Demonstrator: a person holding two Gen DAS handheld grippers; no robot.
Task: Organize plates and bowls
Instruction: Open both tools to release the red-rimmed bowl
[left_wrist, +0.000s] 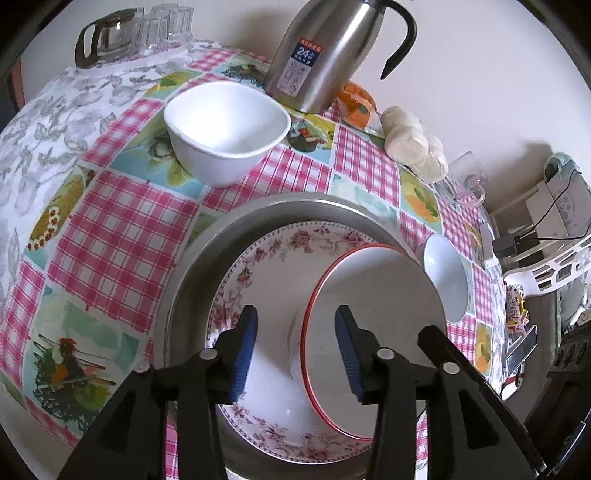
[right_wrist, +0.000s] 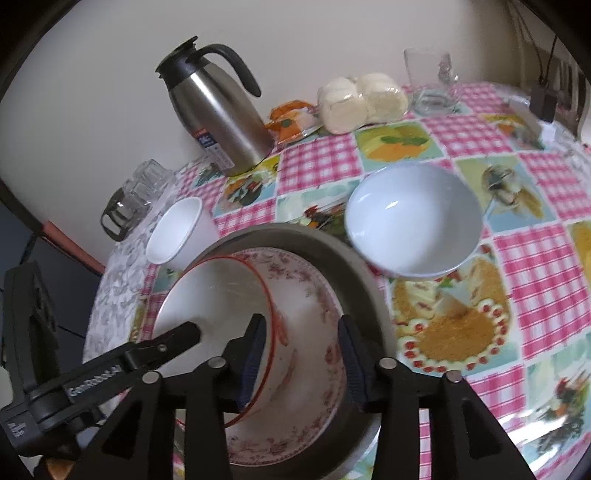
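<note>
A red-rimmed white bowl (left_wrist: 373, 314) sits tilted inside a floral plate (left_wrist: 266, 258), which lies in a grey metal tray (left_wrist: 207, 251). My left gripper (left_wrist: 295, 350) is open just above them, its jaws either side of the bowl's left rim, holding nothing. My right gripper (right_wrist: 301, 358) is open over the same stack, the bowl's red rim (right_wrist: 269, 314) between its jaws. The left gripper's body (right_wrist: 110, 365) shows at lower left. A squarish white bowl (left_wrist: 225, 129) and a round white bowl (right_wrist: 413, 221) stand on the tablecloth beyond the tray.
A steel thermos jug (left_wrist: 325, 55) stands at the back by the wall, with wrapped buns (left_wrist: 413, 140), an orange packet (left_wrist: 356, 103) and a glass mug (right_wrist: 432, 81). Glasses and a glass pot (left_wrist: 110, 37) sit at the far left. The table edge drops off at right.
</note>
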